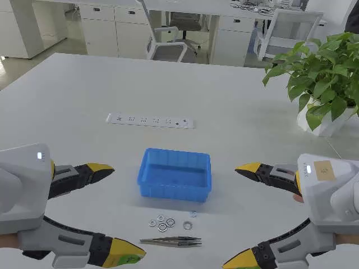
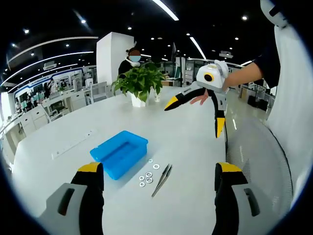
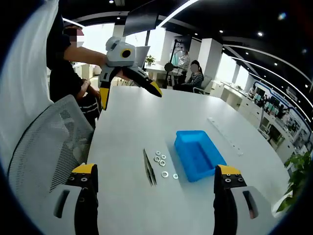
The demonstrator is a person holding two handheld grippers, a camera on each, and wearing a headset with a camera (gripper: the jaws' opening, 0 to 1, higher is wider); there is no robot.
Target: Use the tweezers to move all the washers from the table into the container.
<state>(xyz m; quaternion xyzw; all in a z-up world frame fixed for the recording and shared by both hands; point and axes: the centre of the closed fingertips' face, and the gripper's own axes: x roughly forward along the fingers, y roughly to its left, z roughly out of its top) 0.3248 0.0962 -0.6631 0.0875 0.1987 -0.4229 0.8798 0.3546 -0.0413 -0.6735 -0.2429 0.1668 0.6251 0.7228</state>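
A wide white desk (image 1: 252,185) takes up most of the head view. A leafy green plant (image 1: 325,78) in a white pot stands on it at the far right.

The left gripper (image 1: 124,211) comes in from the left edge and the right gripper (image 1: 233,216) from the right edge. Both are above the near part of the desk, with their yellow-tipped jaws pointing inward at each other. Each gripper is spread wide open and has hold of nothing.

A blue rectangular container (image 1: 175,175) sits on the desk about midway between the two grippers and a little beyond their tips. Further back, a long white power strip (image 1: 150,120) lies flat, well apart from the container.

The tweezers (image 1: 171,241) lie flat on the desk on the person's side of the container, between the lower jaw tips of the two grippers and touched by neither. In each gripper view they lie ahead, in the gap between that gripper's own jaws, with the other gripper held in the air beyond.

Six small metal washers (image 1: 165,223) lie on the desk between the tweezers and the container. Four are bunched close together, one is a little to their right, and one is nearest the container's front wall.
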